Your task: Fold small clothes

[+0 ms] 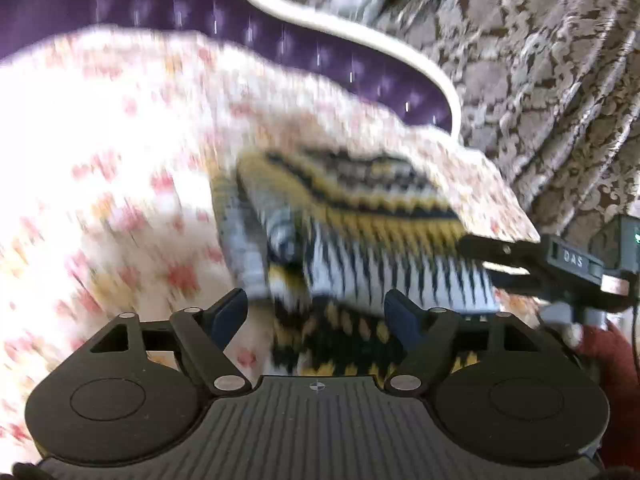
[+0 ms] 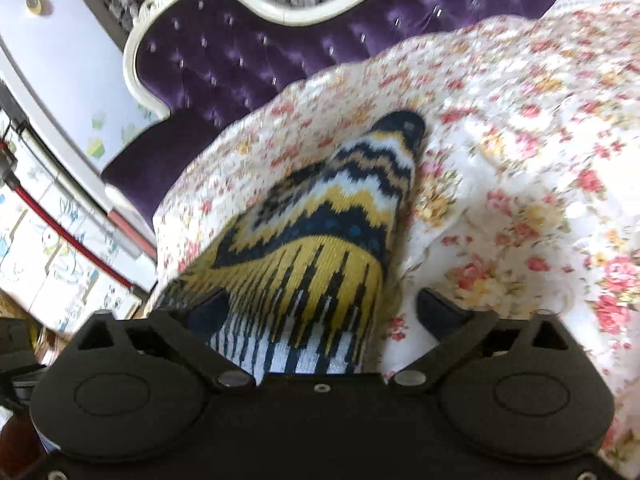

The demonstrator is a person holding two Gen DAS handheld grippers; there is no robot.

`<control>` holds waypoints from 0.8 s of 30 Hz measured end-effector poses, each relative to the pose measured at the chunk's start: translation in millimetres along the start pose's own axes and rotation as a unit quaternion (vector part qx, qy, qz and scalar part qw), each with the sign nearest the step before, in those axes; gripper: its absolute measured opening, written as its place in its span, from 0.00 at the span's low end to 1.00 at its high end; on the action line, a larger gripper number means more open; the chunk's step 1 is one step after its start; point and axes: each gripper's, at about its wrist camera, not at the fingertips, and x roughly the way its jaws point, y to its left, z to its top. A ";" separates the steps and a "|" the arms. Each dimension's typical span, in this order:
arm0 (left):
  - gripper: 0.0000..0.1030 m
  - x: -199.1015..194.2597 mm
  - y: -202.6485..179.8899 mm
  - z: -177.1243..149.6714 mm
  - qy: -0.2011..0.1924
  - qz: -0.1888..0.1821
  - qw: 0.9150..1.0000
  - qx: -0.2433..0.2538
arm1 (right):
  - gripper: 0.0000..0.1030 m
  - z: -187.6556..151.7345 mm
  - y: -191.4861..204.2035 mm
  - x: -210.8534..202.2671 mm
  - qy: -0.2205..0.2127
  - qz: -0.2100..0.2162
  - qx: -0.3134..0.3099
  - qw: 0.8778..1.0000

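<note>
Knitted yellow-and-black garment [image 2: 320, 236] lies between both grippers' parted jaws, left gripper [image 1: 316, 316], right gripper [image 2: 324, 316].

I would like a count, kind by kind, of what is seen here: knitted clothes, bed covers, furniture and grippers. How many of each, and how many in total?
Knitted clothes: 1, the yellow, black and white zigzag knit garment.
Bed covers: 1, the white floral quilted cover.
Furniture: 1, the purple tufted velvet headboard with a cream frame.
Grippers: 2, left gripper and right gripper.
Total: 5
</note>
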 end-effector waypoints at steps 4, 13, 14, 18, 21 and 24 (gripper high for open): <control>0.83 -16.5 -16.4 11.0 -0.064 0.029 0.997 0.033 | 1.00 6.5 1.4 -15.0 -0.044 -0.023 0.001 0.999; 0.85 21.9 -47.7 33.5 -0.093 0.102 0.987 0.080 | 1.00 28.7 21.1 0.5 -0.077 -0.149 -0.054 0.984; 0.85 27.2 -48.0 33.4 -0.090 0.106 0.987 0.078 | 1.00 31.2 22.2 4.4 -0.076 -0.155 -0.059 0.983; 0.85 42.0 -38.8 25.6 -0.069 0.125 0.987 0.073 | 1.00 28.4 25.3 24.7 -0.058 -0.189 -0.095 0.976; 0.85 51.1 -31.2 17.7 -0.048 0.135 0.987 0.070 | 0.99 16.8 15.0 38.9 -0.026 -0.203 -0.099 0.974; 0.87 56.9 -23.0 9.5 -0.034 0.132 0.989 0.063 | 0.99 9.8 -7.8 37.9 -0.018 -0.173 -0.050 0.984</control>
